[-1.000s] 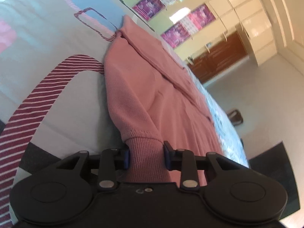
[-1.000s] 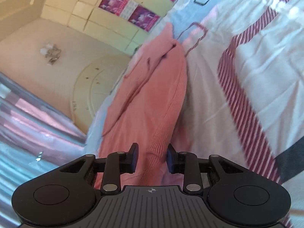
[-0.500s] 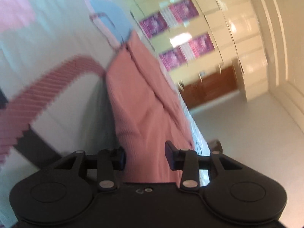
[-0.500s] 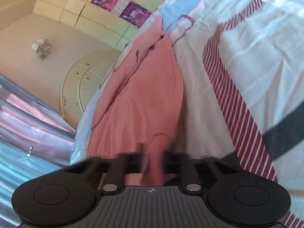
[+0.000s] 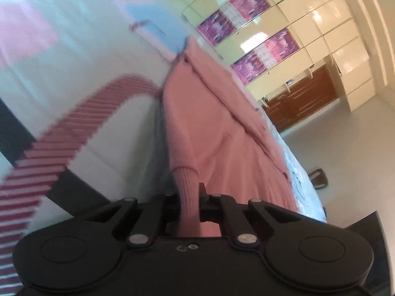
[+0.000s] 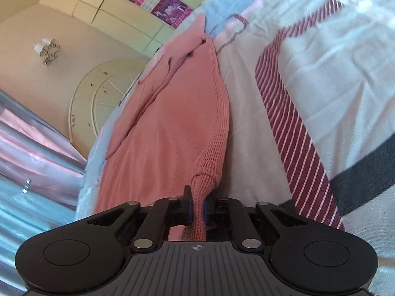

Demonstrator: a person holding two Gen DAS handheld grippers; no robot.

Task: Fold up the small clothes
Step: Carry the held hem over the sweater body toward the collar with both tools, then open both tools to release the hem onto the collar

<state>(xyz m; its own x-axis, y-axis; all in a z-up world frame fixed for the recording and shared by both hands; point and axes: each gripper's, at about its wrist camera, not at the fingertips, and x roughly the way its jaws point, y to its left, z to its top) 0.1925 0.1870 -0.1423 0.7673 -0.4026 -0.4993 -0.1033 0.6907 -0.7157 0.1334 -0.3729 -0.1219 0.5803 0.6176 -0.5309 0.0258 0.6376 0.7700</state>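
A pink knit sweater (image 5: 209, 123) lies stretched along the edge of a bed with a white sheet (image 5: 74, 61) printed with red-striped bands. My left gripper (image 5: 188, 197) is at its near end, jaws closing tight on a ribbed cuff (image 5: 185, 180), pads pressing the knit. In the right wrist view the same sweater (image 6: 167, 128) runs away from me. My right gripper (image 6: 196, 202) pinches another ribbed cuff (image 6: 202, 182), its jaws still closing on it, blue pads against the fabric. The far collar end rests on the sheet (image 6: 333, 86).
Beyond the bed stand cream wardrobe doors with purple posters (image 5: 259, 49) and a brown cabinet (image 5: 301, 98). Pale floor (image 5: 345, 148) lies beside the bed, with a dark object (image 5: 318, 177) on it. Shiny curtains (image 6: 29, 160) hang at the left of the right wrist view.
Both grippers stood open around the sweater's cuffs a second ago; now both are pinched on the ribbed knit. The views tilted slightly, and the hands barely shifted.
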